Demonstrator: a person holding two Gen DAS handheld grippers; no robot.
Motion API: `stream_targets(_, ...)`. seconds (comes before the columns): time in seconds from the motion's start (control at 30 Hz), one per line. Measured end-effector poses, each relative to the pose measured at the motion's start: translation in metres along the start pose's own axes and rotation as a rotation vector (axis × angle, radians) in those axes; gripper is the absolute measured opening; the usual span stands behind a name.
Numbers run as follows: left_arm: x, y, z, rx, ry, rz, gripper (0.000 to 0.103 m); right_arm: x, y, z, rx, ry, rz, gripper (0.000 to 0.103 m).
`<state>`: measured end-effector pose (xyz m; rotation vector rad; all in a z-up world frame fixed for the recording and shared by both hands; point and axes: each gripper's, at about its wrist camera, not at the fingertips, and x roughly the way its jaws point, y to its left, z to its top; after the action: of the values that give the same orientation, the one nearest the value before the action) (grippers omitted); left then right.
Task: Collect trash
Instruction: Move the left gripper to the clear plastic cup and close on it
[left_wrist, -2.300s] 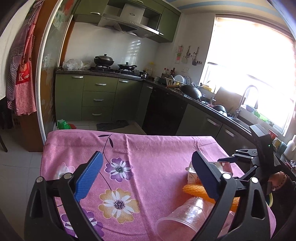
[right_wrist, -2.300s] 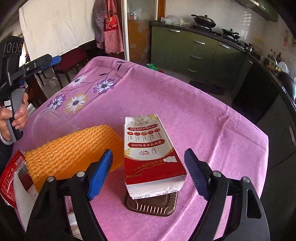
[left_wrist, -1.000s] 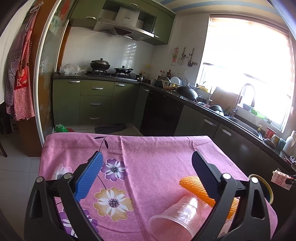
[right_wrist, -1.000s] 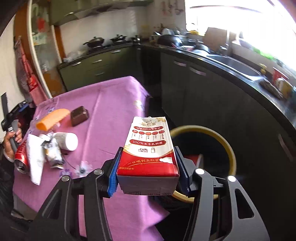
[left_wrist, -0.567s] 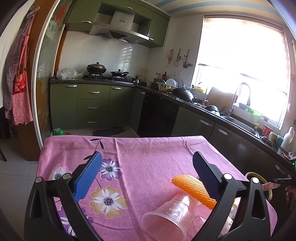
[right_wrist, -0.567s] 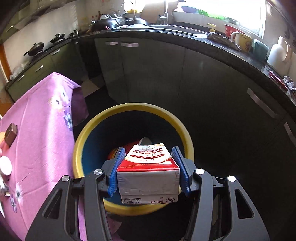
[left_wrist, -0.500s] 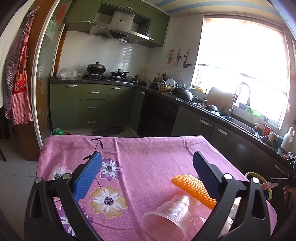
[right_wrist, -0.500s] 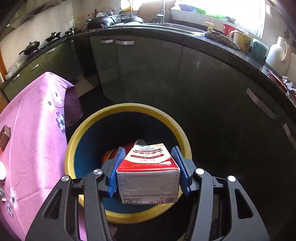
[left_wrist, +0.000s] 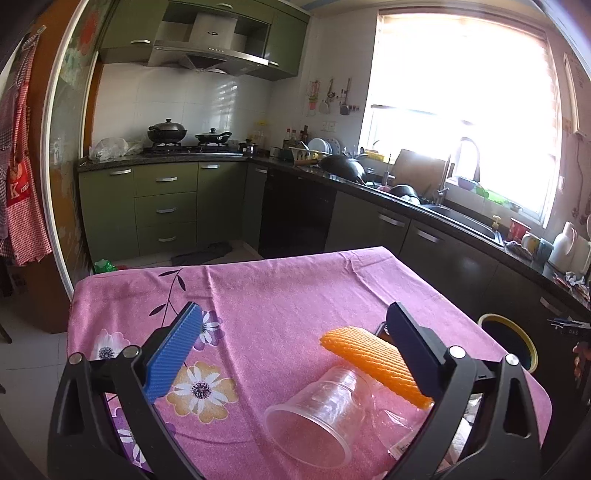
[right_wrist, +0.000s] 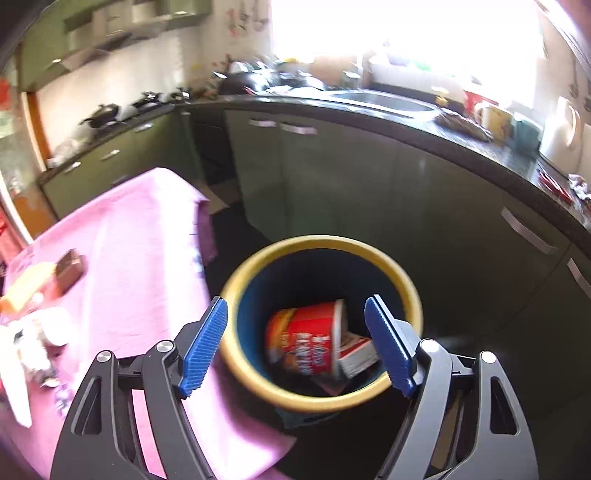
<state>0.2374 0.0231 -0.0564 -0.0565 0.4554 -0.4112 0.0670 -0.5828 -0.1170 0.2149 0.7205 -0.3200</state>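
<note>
Hovering over the yellow-rimmed bin, your right gripper has just been opening, nothing between its jaws; the milk carton is lying inside. Your left gripper, gaping empty, is nearer the sideways clear cup, lying just ahead, mouth facing you.

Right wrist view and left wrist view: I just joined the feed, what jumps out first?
In the right wrist view, the yellow-rimmed round bin beside the pink flowered tablecloth already holds a red printed tub and a red-and-white carton, seen between the right gripper jaws, which have just been opening and hold nothing. In the left wrist view, a clear plastic cup and an orange foam net sleeve lie on the cloth.
</note>
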Motion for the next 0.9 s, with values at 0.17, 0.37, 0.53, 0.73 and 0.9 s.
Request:
stream_targets(0.17,0.001,-0.008,-0.005,0.047,0.082,-0.047,0.096,-0.020,0.035,-0.001,-0.052,-0.024,0.059,0.078)
stream_targets(0.37,0.015,-0.018,-0.016,0.150,0.222,-0.109,0.096,-0.029,0.061,-0.005,-0.084,-0.018,0.120,0.078)
stream_targets(0.53,0.027,-0.026,-0.024,0.249,0.321,-0.145,0.096,-0.026,0.068,-0.007,-0.085,0.001,0.141,0.078)
stream_targets(0.73,0.046,-0.022,-0.031,0.287,0.412,-0.229,0.096,-0.015,0.065,-0.009,-0.074,0.028,0.164,0.078)
stream_targets(0.9,0.060,-0.017,-0.040,0.274,0.456,-0.260,0.096,-0.009,0.065,-0.010,-0.070,0.047,0.171,0.079)
